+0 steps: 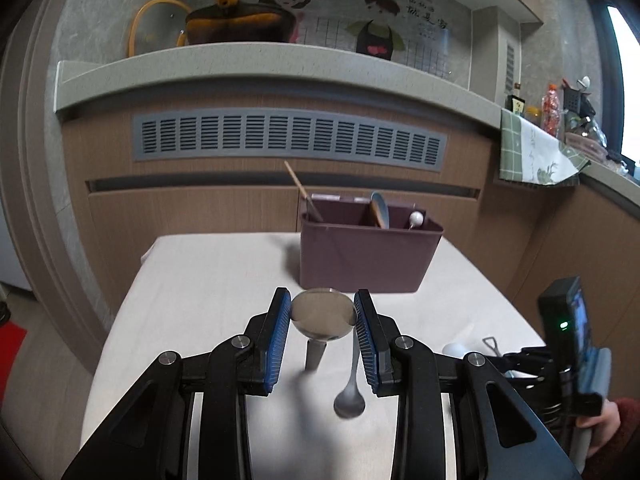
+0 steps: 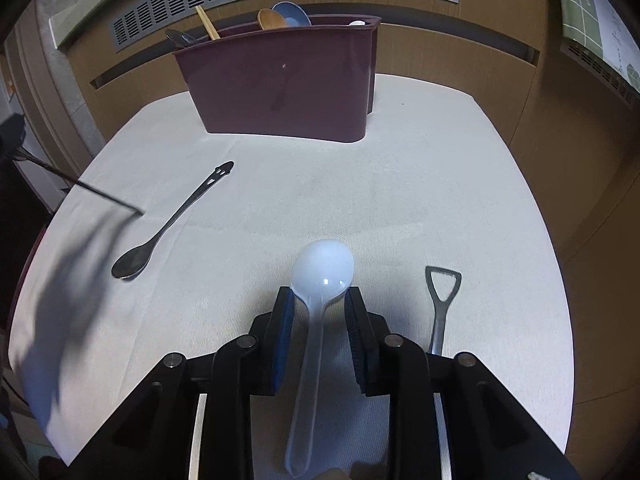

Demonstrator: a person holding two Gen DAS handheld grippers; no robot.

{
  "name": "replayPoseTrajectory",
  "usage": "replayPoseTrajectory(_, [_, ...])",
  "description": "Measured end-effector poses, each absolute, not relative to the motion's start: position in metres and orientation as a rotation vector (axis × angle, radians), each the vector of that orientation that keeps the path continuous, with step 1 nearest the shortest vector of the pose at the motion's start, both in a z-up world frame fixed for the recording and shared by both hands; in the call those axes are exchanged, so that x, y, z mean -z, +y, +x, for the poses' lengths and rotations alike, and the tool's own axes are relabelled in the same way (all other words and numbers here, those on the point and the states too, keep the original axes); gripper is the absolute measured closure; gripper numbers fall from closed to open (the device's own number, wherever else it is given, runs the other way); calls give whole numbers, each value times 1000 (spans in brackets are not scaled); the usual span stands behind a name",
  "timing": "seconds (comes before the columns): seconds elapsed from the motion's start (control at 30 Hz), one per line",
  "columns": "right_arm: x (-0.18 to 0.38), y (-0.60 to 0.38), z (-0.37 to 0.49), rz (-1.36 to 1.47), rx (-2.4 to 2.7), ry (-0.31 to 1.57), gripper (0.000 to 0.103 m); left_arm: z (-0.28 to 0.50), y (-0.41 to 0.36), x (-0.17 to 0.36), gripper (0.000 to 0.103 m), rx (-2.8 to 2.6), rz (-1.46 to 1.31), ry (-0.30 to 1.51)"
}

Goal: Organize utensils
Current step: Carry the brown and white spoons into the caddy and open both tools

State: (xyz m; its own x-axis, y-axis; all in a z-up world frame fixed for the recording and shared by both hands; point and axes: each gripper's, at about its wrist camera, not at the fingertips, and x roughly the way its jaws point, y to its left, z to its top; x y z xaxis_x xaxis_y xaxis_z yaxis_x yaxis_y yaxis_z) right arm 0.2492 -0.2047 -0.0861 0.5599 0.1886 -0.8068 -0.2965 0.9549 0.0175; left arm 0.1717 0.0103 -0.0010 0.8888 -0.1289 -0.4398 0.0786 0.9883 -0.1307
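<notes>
My left gripper is shut on the round bowl of a metal ladle spoon and holds it above the table, handle hanging down. A small steel spoon lies on the cloth beneath; it also shows in the right wrist view. My right gripper is low over a white plastic spoon that lies on the table. Its pads stand on either side of the spoon's neck, whether they grip it is unclear. The maroon utensil holder stands at the back of the table and holds several utensils.
A metal shovel-handled utensil lies right of the white spoon. The table has a white cloth. Wooden cabinets with a grey vent rise behind. The right gripper unit shows at right in the left view.
</notes>
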Motion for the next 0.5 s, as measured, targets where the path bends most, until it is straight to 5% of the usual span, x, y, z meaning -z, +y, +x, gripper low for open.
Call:
replayPoseTrajectory(0.17, [86, -191, 262, -178, -275, 943, 70, 179, 14, -2, 70, 129, -125, 476])
replayPoseTrajectory(0.5, [49, -199, 249, -185, -267, 813, 73, 177, 22, -8, 70, 148, -148, 542])
